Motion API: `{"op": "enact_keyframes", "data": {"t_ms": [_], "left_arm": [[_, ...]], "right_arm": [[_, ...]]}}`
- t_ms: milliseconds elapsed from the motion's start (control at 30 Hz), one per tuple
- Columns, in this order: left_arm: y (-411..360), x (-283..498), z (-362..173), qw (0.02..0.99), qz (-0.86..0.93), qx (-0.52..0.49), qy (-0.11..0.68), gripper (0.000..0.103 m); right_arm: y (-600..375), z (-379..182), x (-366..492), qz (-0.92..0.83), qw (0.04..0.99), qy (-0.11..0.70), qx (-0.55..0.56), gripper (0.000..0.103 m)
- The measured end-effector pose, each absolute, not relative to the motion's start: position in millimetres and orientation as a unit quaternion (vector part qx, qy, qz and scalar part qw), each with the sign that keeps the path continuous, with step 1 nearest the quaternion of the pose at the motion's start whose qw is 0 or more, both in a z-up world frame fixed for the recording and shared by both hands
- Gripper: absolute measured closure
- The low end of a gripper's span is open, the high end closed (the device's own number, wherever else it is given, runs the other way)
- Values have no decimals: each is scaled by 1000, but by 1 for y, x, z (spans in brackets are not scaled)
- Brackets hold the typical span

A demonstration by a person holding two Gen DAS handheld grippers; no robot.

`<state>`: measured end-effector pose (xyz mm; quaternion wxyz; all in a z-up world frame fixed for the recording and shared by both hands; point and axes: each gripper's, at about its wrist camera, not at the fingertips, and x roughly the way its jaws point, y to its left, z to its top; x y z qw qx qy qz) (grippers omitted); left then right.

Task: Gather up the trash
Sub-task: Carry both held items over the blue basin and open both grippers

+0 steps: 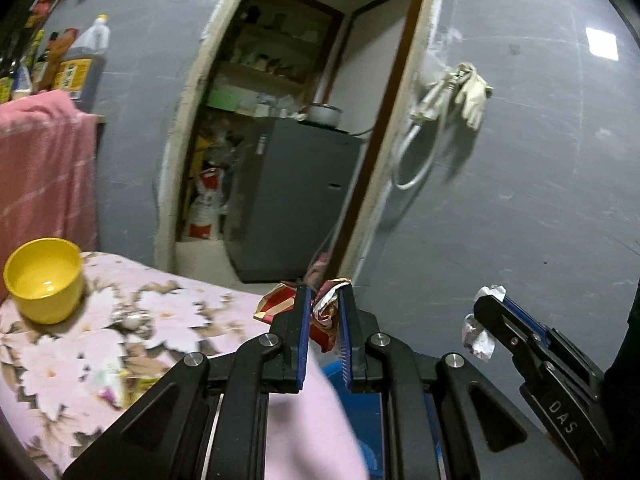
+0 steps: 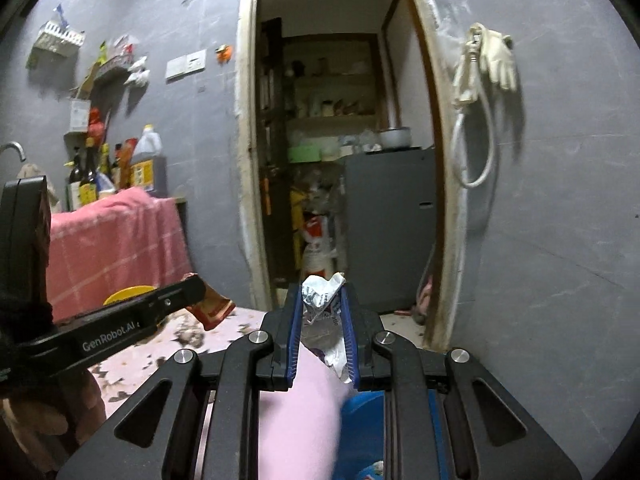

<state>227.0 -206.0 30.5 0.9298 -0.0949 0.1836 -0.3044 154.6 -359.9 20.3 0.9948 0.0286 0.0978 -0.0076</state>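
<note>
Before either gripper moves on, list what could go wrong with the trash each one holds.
1. The crumpled red and gold foil wrapper sits only between the left gripper fingertips; it might slip out.
2. The crumpled white printed paper hangs loosely from the right gripper and may snag.
3. The yellow plastic cup stands close enough to be knocked.

The left tool (image 1: 324, 300) points forward and a little down. Its two blue-lined fingers (image 1: 303, 320) are squeezed close on a crumpled red wrapper (image 1: 326, 312). The right tool (image 2: 322, 300) is just beside it, on its right, pointing the same way. Its fingers (image 2: 294, 320) pinch a crumpled white paper (image 2: 322, 296). Both tools are up in the air, apart from each other.
</note>
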Motion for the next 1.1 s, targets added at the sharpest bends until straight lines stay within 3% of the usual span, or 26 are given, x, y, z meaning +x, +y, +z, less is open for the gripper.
{"op": "enact_keyframes", "data": {"t_ms": [433,1100], "left_arm": [[-286,229,11,918,-336,-53,204,92],[-330,270,-68,880,-311,-20,357,90]], "right_arm": [[-429,-6,146,-59,989,124,48,86],[-472,-78,179,-72,964,233,102,86]]}}
